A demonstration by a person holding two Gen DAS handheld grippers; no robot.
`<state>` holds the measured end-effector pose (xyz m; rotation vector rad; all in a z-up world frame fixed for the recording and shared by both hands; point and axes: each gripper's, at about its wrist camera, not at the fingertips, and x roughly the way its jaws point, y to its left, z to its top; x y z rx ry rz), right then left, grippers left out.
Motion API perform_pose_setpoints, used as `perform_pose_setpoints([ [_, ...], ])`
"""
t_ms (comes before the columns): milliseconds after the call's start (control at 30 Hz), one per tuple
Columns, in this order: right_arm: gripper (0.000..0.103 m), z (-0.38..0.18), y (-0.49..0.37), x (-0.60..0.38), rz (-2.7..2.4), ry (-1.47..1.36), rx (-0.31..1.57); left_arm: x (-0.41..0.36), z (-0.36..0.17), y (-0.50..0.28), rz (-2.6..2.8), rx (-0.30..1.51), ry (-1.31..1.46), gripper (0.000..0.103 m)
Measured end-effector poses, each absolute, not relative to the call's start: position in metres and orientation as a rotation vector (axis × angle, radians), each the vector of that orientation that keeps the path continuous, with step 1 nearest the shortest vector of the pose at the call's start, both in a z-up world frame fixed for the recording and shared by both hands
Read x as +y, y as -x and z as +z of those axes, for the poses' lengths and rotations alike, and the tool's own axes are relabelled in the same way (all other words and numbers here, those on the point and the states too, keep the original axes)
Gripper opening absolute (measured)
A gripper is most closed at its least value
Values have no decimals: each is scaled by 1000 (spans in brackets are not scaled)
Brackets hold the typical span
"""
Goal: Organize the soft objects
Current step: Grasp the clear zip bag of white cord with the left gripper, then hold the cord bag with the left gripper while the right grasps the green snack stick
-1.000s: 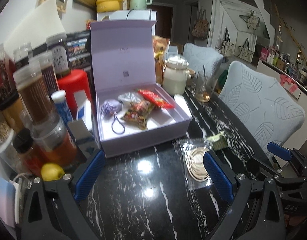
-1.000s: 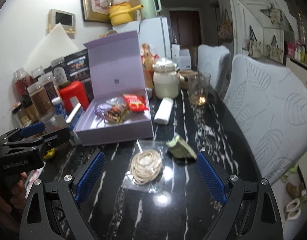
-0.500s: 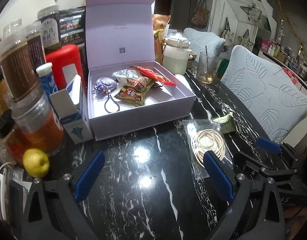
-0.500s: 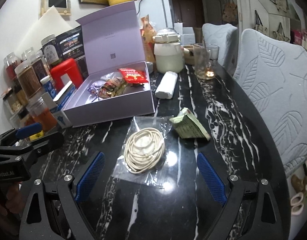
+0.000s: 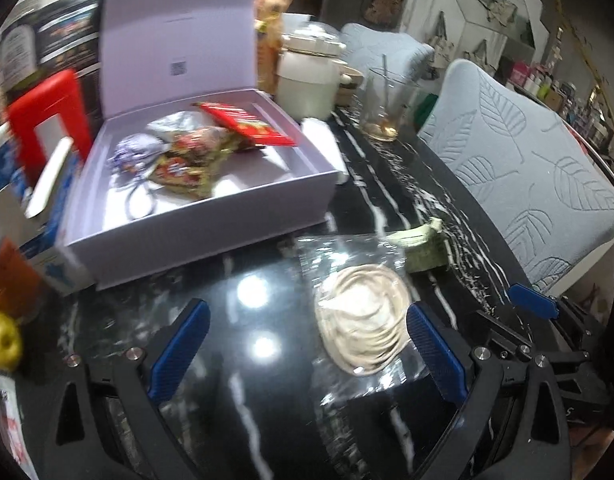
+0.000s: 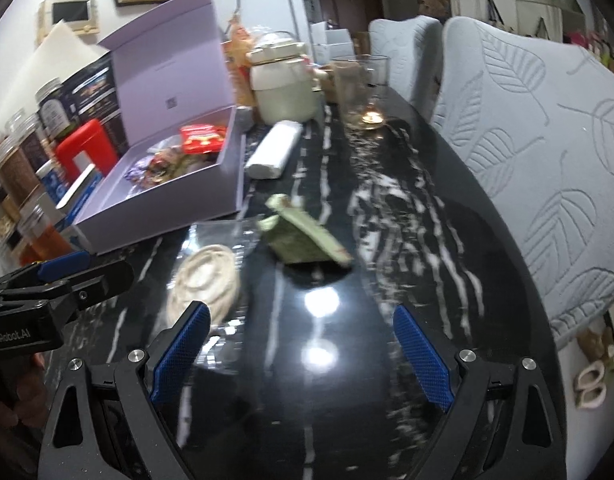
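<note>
An open lilac box (image 5: 211, 224) stands on the black marble table and holds snack packets (image 5: 195, 156) and a purple hair tie; it also shows in the right wrist view (image 6: 167, 216). A clear bag of beige cord (image 5: 363, 312) lies in front of it, just ahead of my left gripper's right finger. It also shows in the right wrist view (image 6: 207, 280). A green folded packet (image 6: 307, 240) lies beside the bag, straight ahead of my right gripper. My left gripper (image 5: 307, 356) is open and empty. My right gripper (image 6: 303, 356) is open and empty, low over the table.
Jars and a red container (image 5: 47, 120) line the left side, with a yellow fruit (image 5: 3, 344) near the edge. A white pot (image 6: 283, 84), a glass (image 6: 359, 92) and a white roll (image 6: 273, 152) stand behind the box. Padded chairs (image 6: 547, 160) line the right.
Both grippers have moved forward and lower toward the cord bag and green packet. The right gripper has shifted right, so the packet is now centred ahead of it. Jaws stayed open.
</note>
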<state>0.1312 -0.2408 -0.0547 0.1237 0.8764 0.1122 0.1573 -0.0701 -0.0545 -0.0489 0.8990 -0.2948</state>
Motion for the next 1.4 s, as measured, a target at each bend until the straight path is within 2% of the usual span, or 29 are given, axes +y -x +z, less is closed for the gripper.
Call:
perform_pose_setpoints([
  [233,94,-59,-139,-271,106,-148,876,-102,-67,-174,-346,960,73,100],
  [733,94,-63,-156,-303,137,-154,883,-115,-97,-193,-272,1060,66,100],
  [1067,94,-64,-167,-303,172,-123,872,-132,-103,-183,-221,1009,-90,100],
  [1300,94,-69,-174,-299,224,-148,891,-118,-95,-179,-251,973,-55,62],
  [1400,94,-68,-180,-292,246,-118,891,-111,-91,-177,-276,954,-23,57],
])
